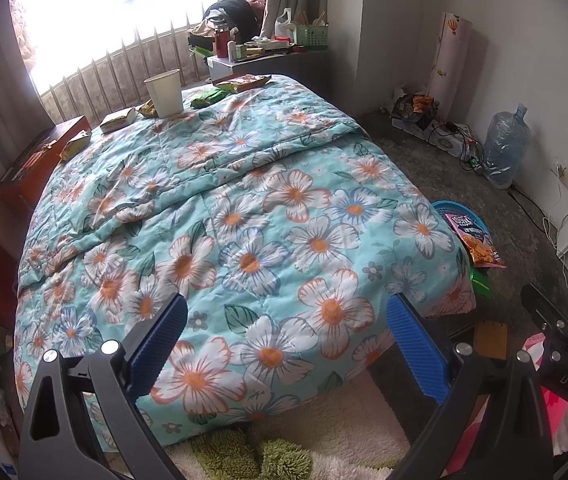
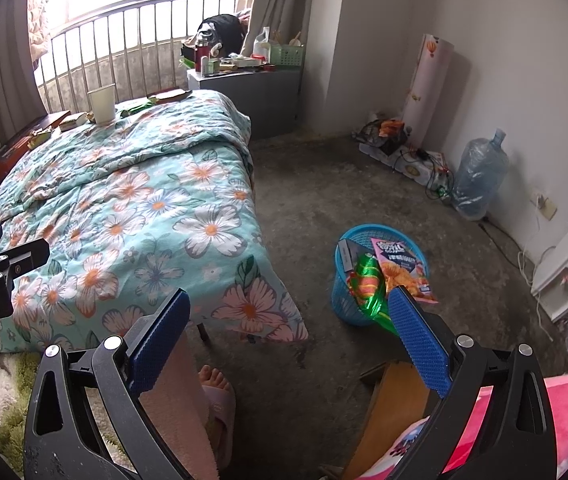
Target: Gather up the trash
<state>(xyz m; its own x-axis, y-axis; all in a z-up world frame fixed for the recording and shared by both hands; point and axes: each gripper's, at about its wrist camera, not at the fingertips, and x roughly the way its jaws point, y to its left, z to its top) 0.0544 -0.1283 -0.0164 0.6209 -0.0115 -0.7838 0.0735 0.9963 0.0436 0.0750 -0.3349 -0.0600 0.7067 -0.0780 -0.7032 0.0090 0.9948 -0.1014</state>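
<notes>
Several pieces of trash lie along the far edge of the bed [image 1: 243,208], by the window rail; none is in hand. Both tools are empty: the left gripper [image 1: 286,344] hovers over the near edge of the floral quilt with its blue pads spread wide, and the right gripper [image 2: 290,344] hangs over the bare floor off the bed's near right corner, its pads equally parted.

Work the far edge from left to right. At the far left corner a yellow wrapper [image 1: 73,144] rests partly on a red-brown box [image 1: 33,164]; next comes a flat pale packet [image 1: 117,120], then a small crumpled wrapper [image 1: 148,109] touching the base of the paper cup [image 1: 165,93]. To the right of the cup lie a green wrapper [image 1: 205,98] and, at the far right corner, an orange-and-green snack bag [image 1: 243,82].

The blue mesh basket [image 2: 380,276] stands on the floor just off the bed's right edge and already holds a pink snack bag [image 2: 402,268], a green foil wrapper [image 2: 370,280] and a dark box.

Recommended procedure: carry a gripper across the quilt to the far edge. Approach each wrapper low and flat, and close on a raised crease rather than on the quilt fabric. The cup probably tips easily, so grip its wall near the rim, and clear the wrapper at its base with care. The basket is nearly full; release each item well inside the rim.
</notes>
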